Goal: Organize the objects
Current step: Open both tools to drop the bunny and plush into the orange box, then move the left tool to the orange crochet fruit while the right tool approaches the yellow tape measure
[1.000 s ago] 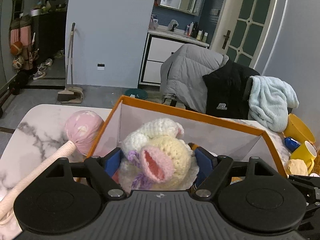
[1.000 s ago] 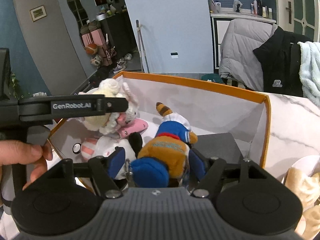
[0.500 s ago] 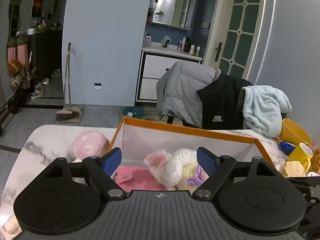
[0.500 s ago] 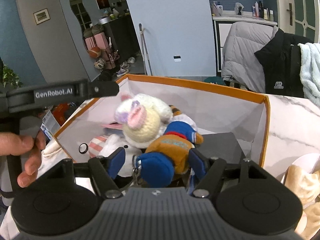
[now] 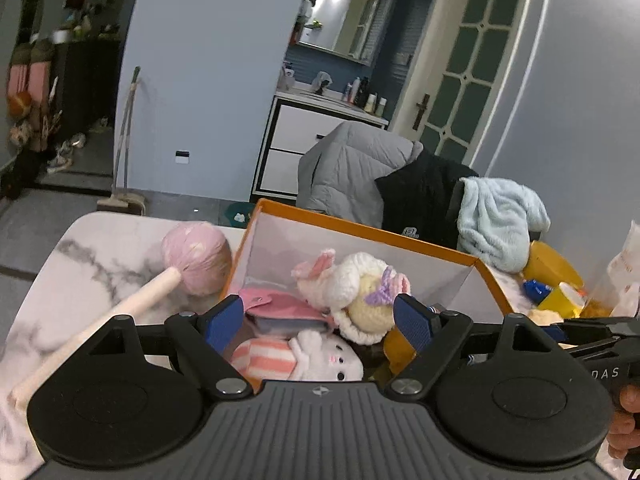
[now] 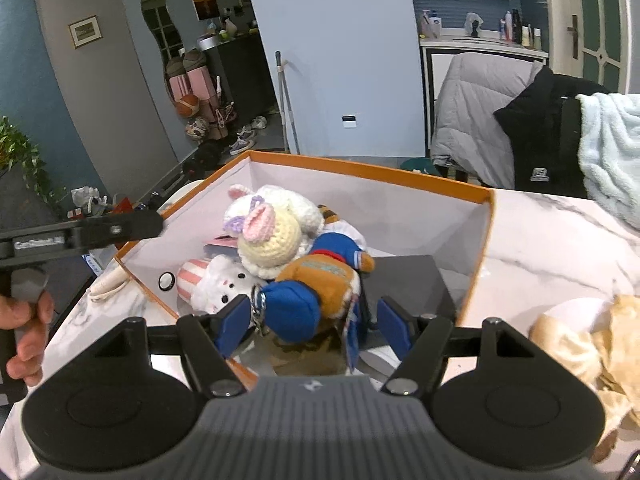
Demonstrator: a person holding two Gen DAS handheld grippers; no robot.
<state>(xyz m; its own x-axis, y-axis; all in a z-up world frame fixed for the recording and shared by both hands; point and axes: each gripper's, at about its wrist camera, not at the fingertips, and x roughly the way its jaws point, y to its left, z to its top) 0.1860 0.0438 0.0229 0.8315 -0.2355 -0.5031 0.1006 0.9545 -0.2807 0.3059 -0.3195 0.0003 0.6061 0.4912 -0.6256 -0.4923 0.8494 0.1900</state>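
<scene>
An orange-rimmed box (image 5: pixel 360 229) (image 6: pixel 360 167) stands on the marble table (image 5: pixel 100 248). Inside lie a crocheted white-and-yellow doll (image 5: pixel 360 292) (image 6: pixel 272 232), a white bunny in pink stripes (image 5: pixel 316 360) (image 6: pixel 220 280), a pink pouch (image 5: pixel 280 304) and a blue-and-orange plush (image 6: pixel 320 280). My left gripper (image 5: pixel 319 322) hangs open over the box's near side with nothing between its pads. My right gripper (image 6: pixel 315 326) is open at the near rim; the plush's blue end lies between the fingers, and neither pad presses on it.
A pink ball-headed mallet (image 5: pixel 196 260) lies left of the box. Yellow cups (image 5: pixel 556 268) and beige cloth (image 6: pixel 592 340) crowd the table's right side. A black block (image 6: pixel 408 280) sits in the box's right part. Jackets hang on a chair (image 5: pixel 360 168) behind.
The crocheted doll was between my left pads a second ago and now lies in the box. Both grippers have drawn back and slightly up from the box.
</scene>
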